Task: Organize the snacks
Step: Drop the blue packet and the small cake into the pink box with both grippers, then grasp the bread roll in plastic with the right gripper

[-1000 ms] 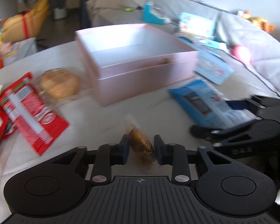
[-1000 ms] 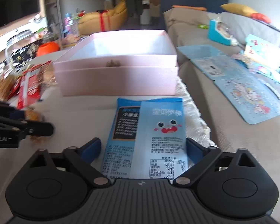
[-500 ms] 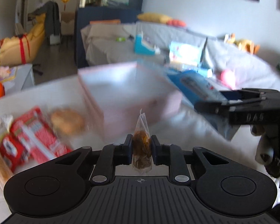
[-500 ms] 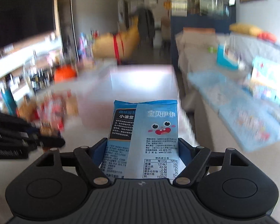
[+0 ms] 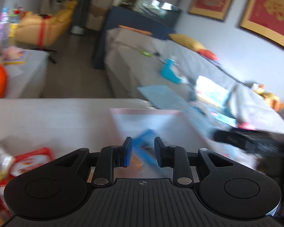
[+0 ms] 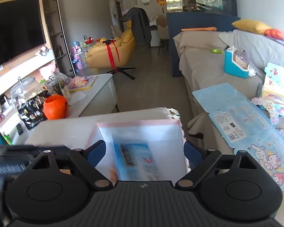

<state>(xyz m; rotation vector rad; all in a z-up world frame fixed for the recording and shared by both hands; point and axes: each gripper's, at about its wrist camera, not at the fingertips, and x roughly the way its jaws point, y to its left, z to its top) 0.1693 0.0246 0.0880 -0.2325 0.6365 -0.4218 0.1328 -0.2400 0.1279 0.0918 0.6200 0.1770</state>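
I am holding both hand-held grippers over the pink box [image 5: 145,111] because that is where the snacks are being gathered. My left hand-held gripper [image 5: 143,149] has just been opening: its jaws are standing slightly apart and are pressing on nothing. The small clear packet [image 5: 137,163] with the brown snack is showing as an orange blur just below them, so I judge that it is dropping loose into the box. My right hand-held gripper [image 6: 144,151] has also just been opening. It is spread wide, and the blue packet [image 6: 136,158] is lying blurred between the jaws but clear of both pads, down inside the box, either landing or already landed. I am keeping both tilted downward so the packets fall within the walls and not onto the counter [image 5: 47,117]. The red packets [image 5: 32,160] are waiting on the counter to my left, not yet sorted.
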